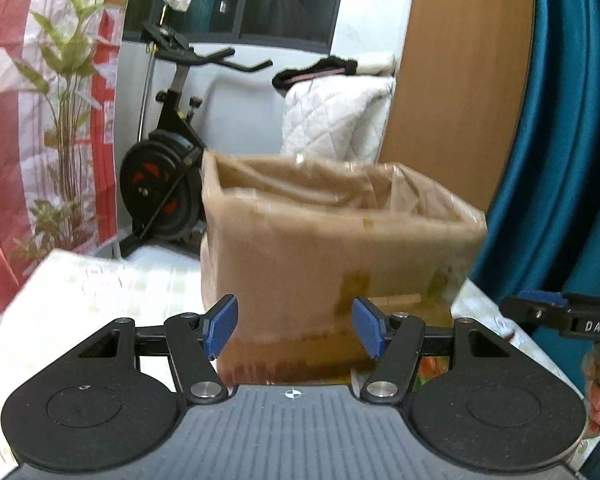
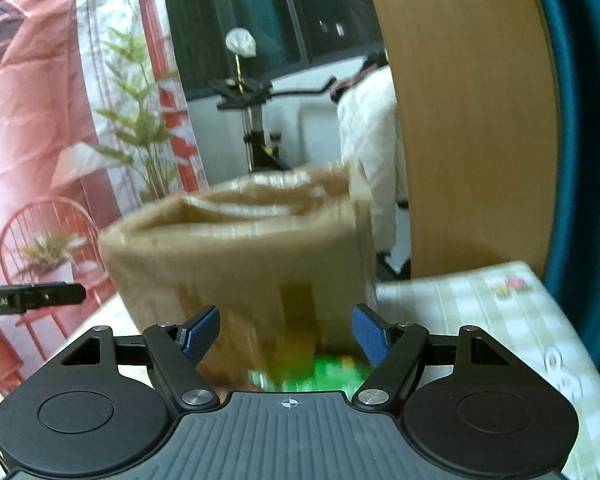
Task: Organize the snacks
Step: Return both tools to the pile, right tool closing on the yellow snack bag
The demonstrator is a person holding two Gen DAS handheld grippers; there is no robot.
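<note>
Left tongs (image 1: 294,328): blue pads wide apart, nothing held, just before the cardboard box (image 1: 332,240)
Right tongs (image 2: 286,334): likewise wide and empty, same box (image 2: 240,256) ahead
Green snack packet (image 2: 324,372): on the table (image 2: 480,304), at the box's near foot, blurred
Box: open-topped, plastic-lined, standing on the table
Exercise bike (image 1: 168,184): behind the box
Handling, as judged: lower onto the packet squarely, close gently, lift clear of the rim before dropping it inside
</note>
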